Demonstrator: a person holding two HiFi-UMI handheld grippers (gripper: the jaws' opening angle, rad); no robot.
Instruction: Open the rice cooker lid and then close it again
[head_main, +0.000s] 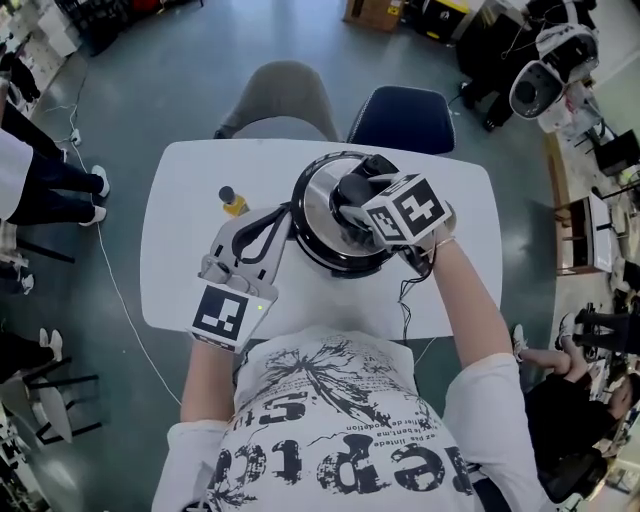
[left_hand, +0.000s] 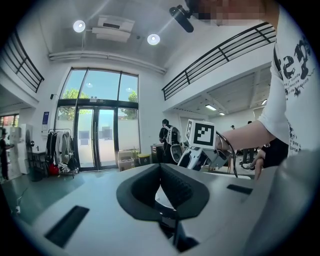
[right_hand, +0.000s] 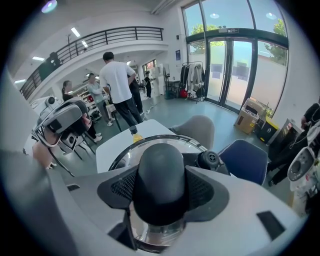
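Note:
The rice cooker (head_main: 312, 252) stands in the middle of the white table (head_main: 178, 262), its steel lid (head_main: 314, 204) lying on it. The lid's black knob (right_hand: 161, 172) sits between the pads of my right gripper (right_hand: 161, 186), which is shut on it from above. A small black steam valve (right_hand: 208, 159) shows behind the knob. My left gripper (head_main: 283, 216) rests just left of the cooker, pointing towards it, its fingertips together and nothing between them. In the left gripper view its pads (left_hand: 176, 186) meet at the tip, and the right gripper's marker cube (left_hand: 201, 134) shows beyond.
A small yellow bottle with a dark cap (head_main: 232, 202) stands on the table's far left. Behind the table are a grey chair (head_main: 286, 96) and a blue chair (head_main: 402, 118). A cable (head_main: 405, 310) hangs over the near table edge. People stand about the room.

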